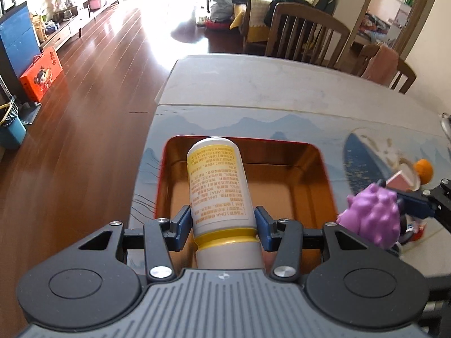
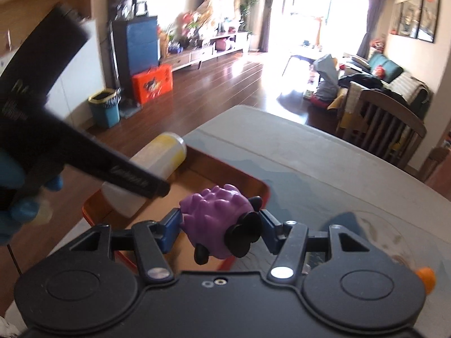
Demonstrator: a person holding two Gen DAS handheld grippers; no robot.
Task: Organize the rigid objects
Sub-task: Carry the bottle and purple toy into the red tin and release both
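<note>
My left gripper [image 1: 222, 221] is shut on a white bottle [image 1: 218, 186] with a yellow band and a printed label, held lengthwise over the open orange tin box [image 1: 315, 194]. My right gripper [image 2: 220, 226] is shut on a purple spiky toy [image 2: 215, 219] with black feet, just above the box's near right corner [image 2: 253, 186]. The toy also shows at the right of the left wrist view [image 1: 372, 217]. The bottle also shows in the right wrist view [image 2: 157, 163], partly hidden by the left gripper's body.
The box sits on a grey table [image 1: 267, 84] with a blue printed mat. An orange ball [image 1: 422, 170] and a small pink-white item [image 1: 400, 181] lie at the right. Wooden chairs [image 1: 304, 36] stand beyond the far edge. The floor drops off left.
</note>
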